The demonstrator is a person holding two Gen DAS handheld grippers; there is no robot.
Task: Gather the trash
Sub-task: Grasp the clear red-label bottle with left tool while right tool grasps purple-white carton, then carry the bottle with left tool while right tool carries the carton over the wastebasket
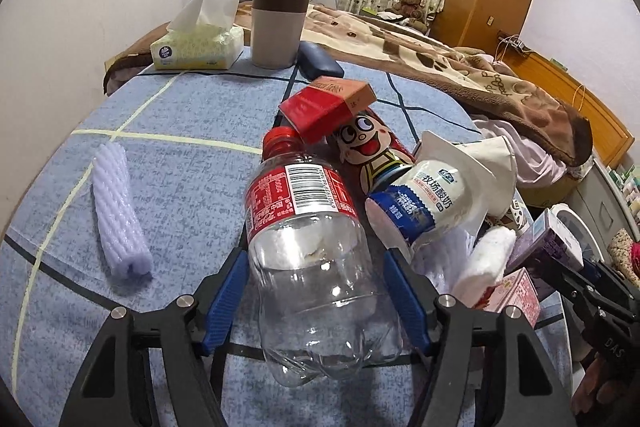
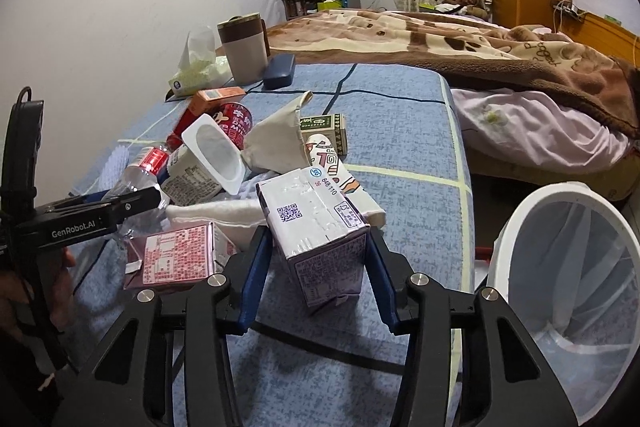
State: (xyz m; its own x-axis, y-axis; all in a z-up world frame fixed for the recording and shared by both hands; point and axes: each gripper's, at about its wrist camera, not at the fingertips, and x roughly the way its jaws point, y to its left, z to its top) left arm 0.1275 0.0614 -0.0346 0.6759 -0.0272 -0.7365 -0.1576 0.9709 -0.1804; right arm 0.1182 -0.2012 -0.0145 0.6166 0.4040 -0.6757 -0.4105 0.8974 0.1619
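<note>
A clear plastic bottle with a red label and red cap lies on the blue checked cloth. It lies between the blue pads of my left gripper, which is open with small gaps on both sides. My right gripper is shut on a purple drink carton, both pads against its sides. Piled behind are a red cigarette box, a cartoon can, a yoghurt cup, crumpled paper and a pink carton.
A white bin with a clear liner stands off the cloth's right edge. A purple foam sleeve lies at the left. At the back stand a tissue box, a mug and a dark case. Beyond is a bed with a brown blanket.
</note>
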